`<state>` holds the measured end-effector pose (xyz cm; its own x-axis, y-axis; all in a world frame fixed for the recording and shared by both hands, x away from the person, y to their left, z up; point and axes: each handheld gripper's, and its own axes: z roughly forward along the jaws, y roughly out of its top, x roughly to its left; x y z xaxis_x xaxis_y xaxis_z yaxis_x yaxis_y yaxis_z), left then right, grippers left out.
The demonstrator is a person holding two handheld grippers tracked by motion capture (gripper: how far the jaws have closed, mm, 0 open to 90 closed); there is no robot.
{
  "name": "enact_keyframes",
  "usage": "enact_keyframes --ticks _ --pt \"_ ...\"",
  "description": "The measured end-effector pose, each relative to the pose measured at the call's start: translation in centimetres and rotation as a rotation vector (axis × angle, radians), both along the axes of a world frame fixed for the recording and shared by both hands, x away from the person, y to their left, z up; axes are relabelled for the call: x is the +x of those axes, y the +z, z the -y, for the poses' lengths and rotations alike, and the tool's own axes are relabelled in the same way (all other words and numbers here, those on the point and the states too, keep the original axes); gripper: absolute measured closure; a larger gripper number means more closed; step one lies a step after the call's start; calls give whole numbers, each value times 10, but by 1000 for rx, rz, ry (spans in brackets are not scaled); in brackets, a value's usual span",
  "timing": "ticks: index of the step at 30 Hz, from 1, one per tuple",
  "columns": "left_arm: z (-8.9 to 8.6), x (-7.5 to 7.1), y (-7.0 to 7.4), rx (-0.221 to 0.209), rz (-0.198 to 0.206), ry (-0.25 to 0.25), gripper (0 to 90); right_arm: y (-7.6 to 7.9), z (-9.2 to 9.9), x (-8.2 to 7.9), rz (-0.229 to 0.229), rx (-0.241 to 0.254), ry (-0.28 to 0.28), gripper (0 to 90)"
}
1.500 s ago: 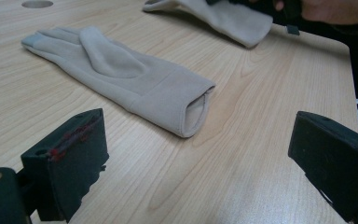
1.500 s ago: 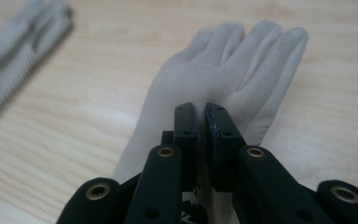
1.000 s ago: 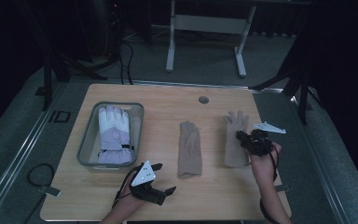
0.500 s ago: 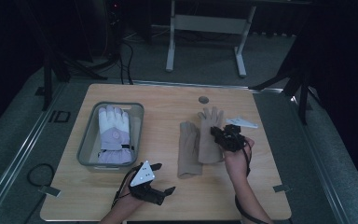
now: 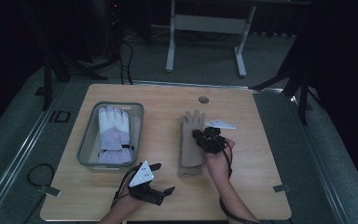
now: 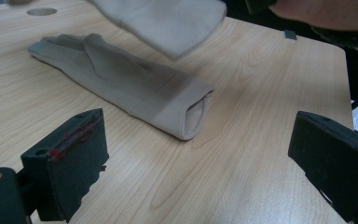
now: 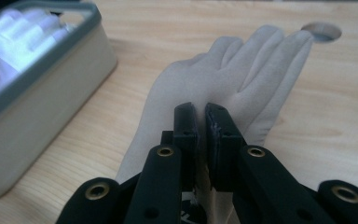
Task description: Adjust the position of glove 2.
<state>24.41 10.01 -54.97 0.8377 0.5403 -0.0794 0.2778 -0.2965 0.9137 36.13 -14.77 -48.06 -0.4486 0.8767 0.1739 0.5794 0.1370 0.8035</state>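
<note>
Looks about midway through. Grips one beige glove (image 7: pixel 242 70) with the right gripper (image 7: pixel 200 109), jaws shut tight on a fold of fabric near the palm. Holds it above the middle of the table (image 5: pixel 261 177), over the second beige glove (image 6: pixel 121 81), with the fingers pointing toward the far edge and the round hole (image 5: pixel 203 100) there. Cannot tell whether any part of it touches the one beneath.

Rests the left gripper (image 5: pixel 164 178) by the near edge, just off the near corner of the grey bin (image 5: pixel 87 140), jaws wide apart with nothing between them.

Already done, judging from the layout: picking one beige glove up off the wood. Left to do: setting it down, either squared up on its mate or over in the bin toward the left edge, where a white padded glove (image 5: pixel 114 133) already lies. Hard to say which. Likely also left: dealing with the second beige glove, untouched for now.

As for looks: thin, soft, matte beige knit or suede-like cloth, limp in the grip, fingers together and slightly fanned, cuff plain and open. Same for the mate, flat on the table, cuff mouth gaping toward the left gripper.
</note>
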Motion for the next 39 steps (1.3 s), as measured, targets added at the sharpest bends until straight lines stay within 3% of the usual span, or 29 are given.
enact_keyframes --ticks 10,24,27,29,30,32,33,35,37,38,39 --pt "0 0 0 0 -2 -2 46 -34 -7 3 -83 -35 8 826" --pt "1 0 -1 -3 -8 -6 46 -60 -9 8 -131 -52 18 774" --pt "0 1 -1 -7 -14 -6 46 -57 -7 8 -131 -40 34 646" --pt "1 1 -1 -12 -16 -6 47 -51 -3 7 -99 -49 59 509" --pt "1 1 -1 -18 -13 -6 47 -51 -3 7 -99 -49 59 509" --pt "1 1 0 -16 1 -4 58 -47 2 8 -94 -42 92 423" --pt "1 0 0 -14 13 -4 67 -43 8 9 -82 -39 115 321" --pt "2 0 1 -13 21 -5 67 -41 11 9 -79 -32 134 281" --pt "3 0 1 -12 18 0 68 -38 17 9 -82 6 173 159" --pt "4 0 1 -6 15 1 67 -35 21 9 -87 45 214 138" --pt "5 0 1 -6 15 0 67 -35 21 9 -87 45 214 138"
